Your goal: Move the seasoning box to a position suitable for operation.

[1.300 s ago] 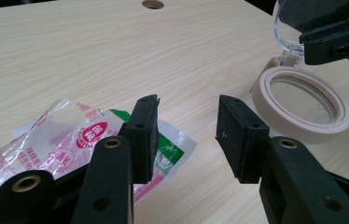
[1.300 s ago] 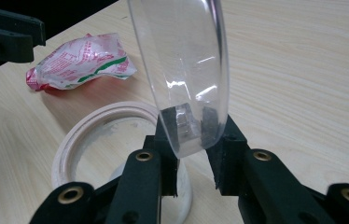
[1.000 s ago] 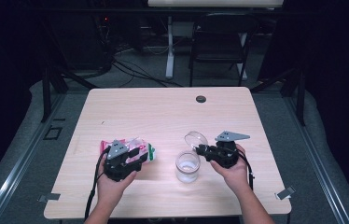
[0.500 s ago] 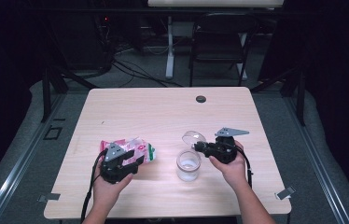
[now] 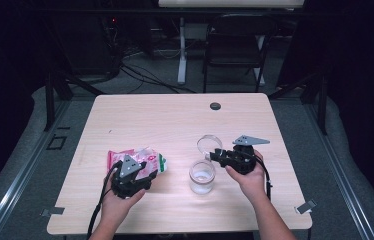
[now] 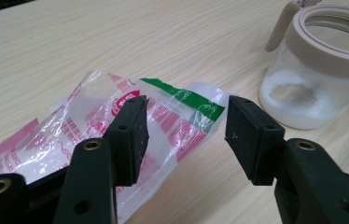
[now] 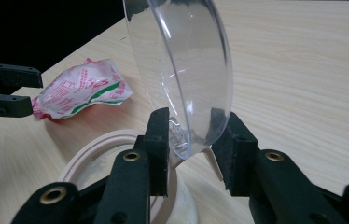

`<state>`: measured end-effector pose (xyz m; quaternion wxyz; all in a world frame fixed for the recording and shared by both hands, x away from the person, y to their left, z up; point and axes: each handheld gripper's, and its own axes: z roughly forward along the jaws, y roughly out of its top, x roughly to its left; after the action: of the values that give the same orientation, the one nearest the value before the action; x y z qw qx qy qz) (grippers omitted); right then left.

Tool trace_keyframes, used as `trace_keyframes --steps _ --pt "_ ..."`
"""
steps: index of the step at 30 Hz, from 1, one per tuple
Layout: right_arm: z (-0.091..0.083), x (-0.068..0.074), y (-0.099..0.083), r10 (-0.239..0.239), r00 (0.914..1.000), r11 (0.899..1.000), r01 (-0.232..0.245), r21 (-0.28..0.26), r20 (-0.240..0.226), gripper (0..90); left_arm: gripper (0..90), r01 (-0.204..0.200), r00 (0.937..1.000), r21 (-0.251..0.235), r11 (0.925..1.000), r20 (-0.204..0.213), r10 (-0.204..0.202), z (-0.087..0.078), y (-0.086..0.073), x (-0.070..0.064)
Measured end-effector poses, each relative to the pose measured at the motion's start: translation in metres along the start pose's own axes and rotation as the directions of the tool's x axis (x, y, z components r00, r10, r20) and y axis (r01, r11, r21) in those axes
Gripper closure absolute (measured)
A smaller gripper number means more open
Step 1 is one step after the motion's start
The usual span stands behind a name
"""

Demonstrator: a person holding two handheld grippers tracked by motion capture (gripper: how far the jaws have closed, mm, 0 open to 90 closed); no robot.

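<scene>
Left claw [image 6: 184,135], jaws parted, has advanced over the sachet [image 6: 130,121] left of the jar [image 5: 202,176]. Right claw [image 7: 192,151] stays clamped on the raised lid [image 7: 182,70]. Jar ready for filling.

Two black hand-held grippers, bare forearms behind them

The left gripper [image 6: 184,135] is showing two matte black jaws with blocky rectangular pads [image 6: 133,135], faintly scuffed and specked, and brass-coloured screw heads sitting in round recesses along each jaw arm (one nearer the pad, one farther back). The right gripper [image 7: 192,149] is wearing the same black jaws and brass screws. In the high view each gripper is carrying a grey three-cornered plate on top, and a black cable is trailing back from it beside the person's unsleeved forearm.
</scene>
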<state>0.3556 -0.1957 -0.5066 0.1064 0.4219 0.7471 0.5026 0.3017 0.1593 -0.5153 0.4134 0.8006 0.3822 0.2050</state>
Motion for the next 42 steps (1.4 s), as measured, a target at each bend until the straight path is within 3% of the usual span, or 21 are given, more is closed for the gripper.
trace_keyframes --steps 7,18,28,38,42 --pt "-0.006 0.005 0.001 -0.025 0.9984 1.000 0.025 -0.005 0.050 66.0 47.0 0.033 0.9989 0.003 0.9994 0.034 -0.034 0.007 -0.003 0.001" --pt "-0.015 0.006 0.001 -0.007 0.9976 1.000 0.009 -0.022 0.070 71.3 45.0 -0.002 0.9995 0.045 0.9990 0.030 0.000 0.018 -0.006 -0.005" --pt "-0.016 0.006 0.003 0.001 0.9977 1.000 0.001 -0.024 0.067 75.8 42.4 -0.071 0.9969 0.077 0.9945 -0.029 0.073 0.027 -0.013 -0.007" --pt "-0.013 0.006 0.003 0.001 0.9975 1.000 0.001 -0.030 0.070 75.9 41.7 -0.042 0.9979 0.079 0.9960 -0.047 0.045 0.030 -0.016 -0.002" --pt "-0.015 0.005 0.003 0.004 0.9986 0.999 -0.003 -0.034 0.053 69.0 41.5 -0.054 0.9967 0.088 0.9947 -0.055 0.059 0.032 -0.017 -0.003"
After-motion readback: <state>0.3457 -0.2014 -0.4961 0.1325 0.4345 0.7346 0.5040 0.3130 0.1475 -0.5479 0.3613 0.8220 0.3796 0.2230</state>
